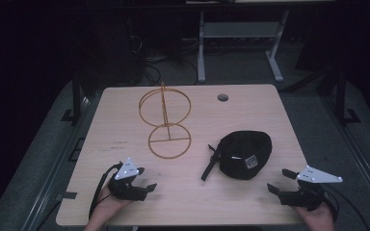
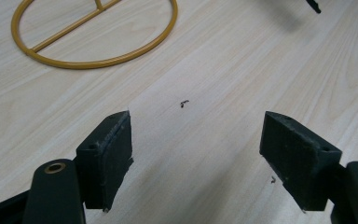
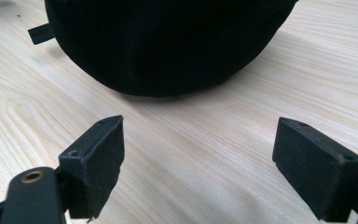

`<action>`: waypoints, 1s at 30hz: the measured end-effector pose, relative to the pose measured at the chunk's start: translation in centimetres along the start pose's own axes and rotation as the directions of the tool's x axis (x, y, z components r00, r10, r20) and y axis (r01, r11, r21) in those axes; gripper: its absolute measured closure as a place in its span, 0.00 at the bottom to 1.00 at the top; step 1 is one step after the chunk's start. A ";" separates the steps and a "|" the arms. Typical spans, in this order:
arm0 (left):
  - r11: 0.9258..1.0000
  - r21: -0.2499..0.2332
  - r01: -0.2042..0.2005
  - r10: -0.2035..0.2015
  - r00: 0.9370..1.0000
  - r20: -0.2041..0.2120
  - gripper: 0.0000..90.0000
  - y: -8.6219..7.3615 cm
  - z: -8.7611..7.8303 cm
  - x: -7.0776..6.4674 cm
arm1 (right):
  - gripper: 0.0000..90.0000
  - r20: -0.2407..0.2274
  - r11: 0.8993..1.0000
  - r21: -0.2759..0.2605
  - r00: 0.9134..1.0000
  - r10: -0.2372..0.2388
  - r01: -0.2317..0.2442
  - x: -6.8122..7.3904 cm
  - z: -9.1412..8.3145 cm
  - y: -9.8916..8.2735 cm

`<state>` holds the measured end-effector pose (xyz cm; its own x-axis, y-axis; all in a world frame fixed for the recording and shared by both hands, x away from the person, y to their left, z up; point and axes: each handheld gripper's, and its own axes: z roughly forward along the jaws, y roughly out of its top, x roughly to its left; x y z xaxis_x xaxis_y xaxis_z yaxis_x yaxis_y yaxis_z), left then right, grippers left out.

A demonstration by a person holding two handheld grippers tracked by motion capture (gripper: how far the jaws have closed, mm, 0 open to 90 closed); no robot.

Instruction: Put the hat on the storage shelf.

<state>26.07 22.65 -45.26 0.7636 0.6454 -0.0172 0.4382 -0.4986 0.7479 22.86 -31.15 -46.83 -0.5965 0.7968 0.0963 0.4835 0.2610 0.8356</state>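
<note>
A black cap (image 1: 244,154) lies on the wooden table (image 1: 125,125), right of centre, with its strap trailing to the left. A gold wire stand (image 1: 165,120) with a round base and an upright ring stands left of centre. My left gripper (image 1: 146,183) rests near the front left edge, open and empty, and its own view has the stand's base ring (image 2: 93,35) ahead of its fingertips (image 2: 114,149). My right gripper (image 1: 279,182) sits open at the front right. In the right gripper view the black cap (image 3: 168,42) lies just beyond that gripper (image 3: 198,161).
A round cable hole (image 1: 222,97) is set in the table's far side. Behind the table stand a grey metal frame (image 1: 241,38) and cables on the floor. A small dark speck (image 2: 183,103) lies on the wood ahead of the left gripper.
</note>
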 end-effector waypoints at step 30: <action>0.999 -0.015 -0.028 0.029 0.992 0.121 0.27 3.4 1.3 -2.5 | 0.18 -0.016 1.000 -0.014 1.000 0.012 -0.012 -0.1 -0.1 0.0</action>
<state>26.27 18.61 -43.55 0.8279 0.5559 -0.0751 0.4096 -0.5076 0.7580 22.83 -31.27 -46.84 -0.6010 0.7909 0.1151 0.4819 0.2437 0.8416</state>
